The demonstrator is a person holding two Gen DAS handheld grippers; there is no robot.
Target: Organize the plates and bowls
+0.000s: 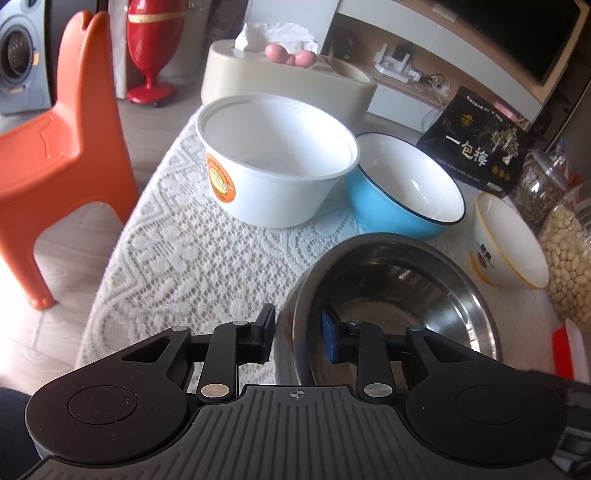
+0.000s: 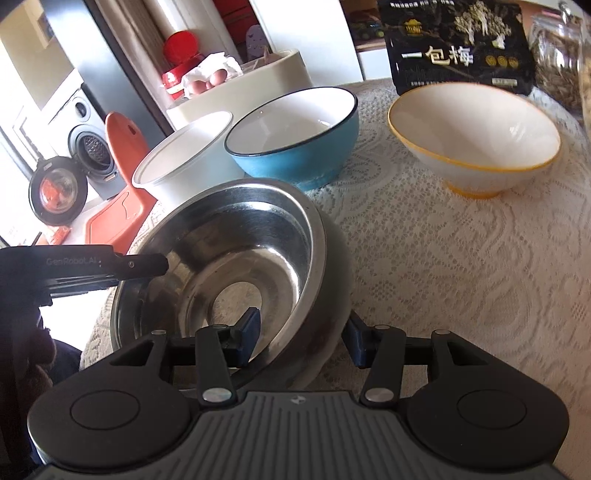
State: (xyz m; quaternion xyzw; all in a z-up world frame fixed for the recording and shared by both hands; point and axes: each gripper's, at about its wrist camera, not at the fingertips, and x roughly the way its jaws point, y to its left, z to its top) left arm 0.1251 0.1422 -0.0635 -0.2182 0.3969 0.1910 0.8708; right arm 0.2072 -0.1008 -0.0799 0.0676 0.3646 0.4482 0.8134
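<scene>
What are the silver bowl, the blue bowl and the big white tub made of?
Silver bowl: looks like stainless steel, with brushed, mirror-like reflections. Blue bowl: probably glazed ceramic or enamel, glossy with a dark rim line. Big white tub: likely thin matte plastic, with a stepped lip and a printed orange label.

A home living room: a washer point(image 1: 16, 55), orange chair point(image 1: 62, 147), TV point(image 1: 517, 33) and lace-covered table point(image 1: 184, 251) with bowls point(image 1: 277, 158).

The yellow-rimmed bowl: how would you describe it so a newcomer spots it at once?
Start at the lace-covered table and find the black snack box at its far edge. Just in front of that box stands the yellow-rimmed bowl, right of the blue bowl. Alone among the bowls, it is white with a thin yellow rim and a yellow foot.
</scene>
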